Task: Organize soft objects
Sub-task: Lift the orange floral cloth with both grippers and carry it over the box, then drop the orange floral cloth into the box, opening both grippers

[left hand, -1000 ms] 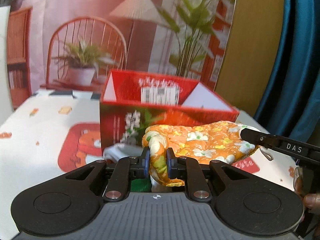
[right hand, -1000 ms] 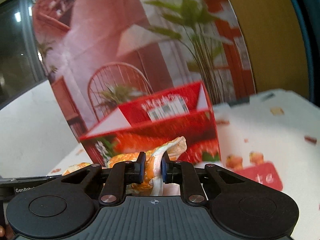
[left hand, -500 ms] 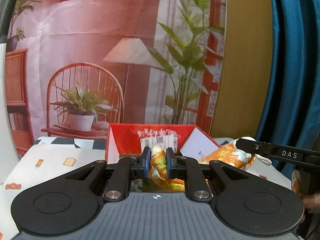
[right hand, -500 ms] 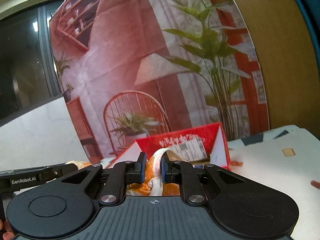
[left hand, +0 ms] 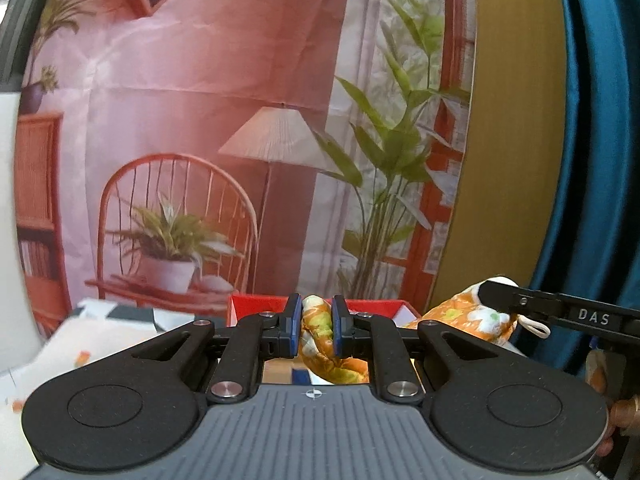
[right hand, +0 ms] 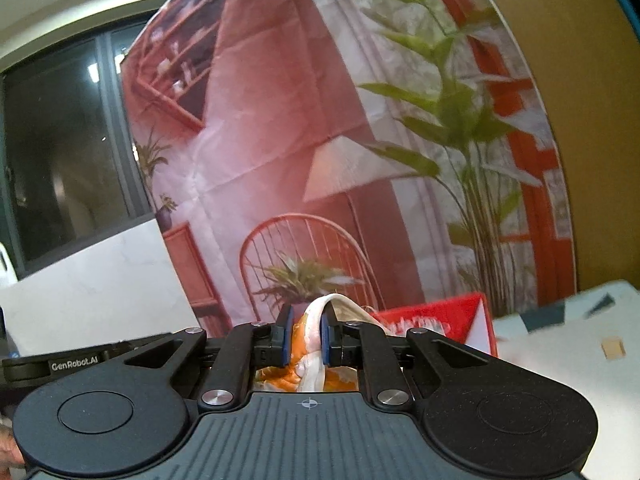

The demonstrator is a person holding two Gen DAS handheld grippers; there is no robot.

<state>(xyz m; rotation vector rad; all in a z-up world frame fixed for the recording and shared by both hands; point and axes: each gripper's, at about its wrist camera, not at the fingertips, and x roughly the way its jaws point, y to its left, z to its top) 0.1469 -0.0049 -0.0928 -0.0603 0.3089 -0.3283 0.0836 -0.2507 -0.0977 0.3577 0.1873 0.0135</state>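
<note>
An orange floral cloth [left hand: 468, 316] with white and green flowers hangs between my two grippers, lifted above the table. My left gripper [left hand: 316, 330] is shut on one bunched end of it. At the right of the left wrist view the other gripper's black finger pinches the cloth's far end. In the right wrist view my right gripper [right hand: 306, 338] is shut on that end of the floral cloth [right hand: 310, 360], whose white edge sticks up between the pads. A red cardboard box [left hand: 256, 308] stands open behind and below the cloth; its flap shows in the right wrist view as the red box [right hand: 448, 322].
A printed backdrop [left hand: 240, 140] with a chair, lamp and plants rises behind the table. A white patterned tablecloth [right hand: 560, 352] covers the table. A blue curtain [left hand: 592, 160] hangs at the right, a dark window [right hand: 60, 160] at the left. A person's fingers [left hand: 622, 412] show at the right edge.
Both grippers have risen with the cloth held between them. The red box has dropped from the middle of both views to a sliver above the fingers, and more of the backdrop shows.
</note>
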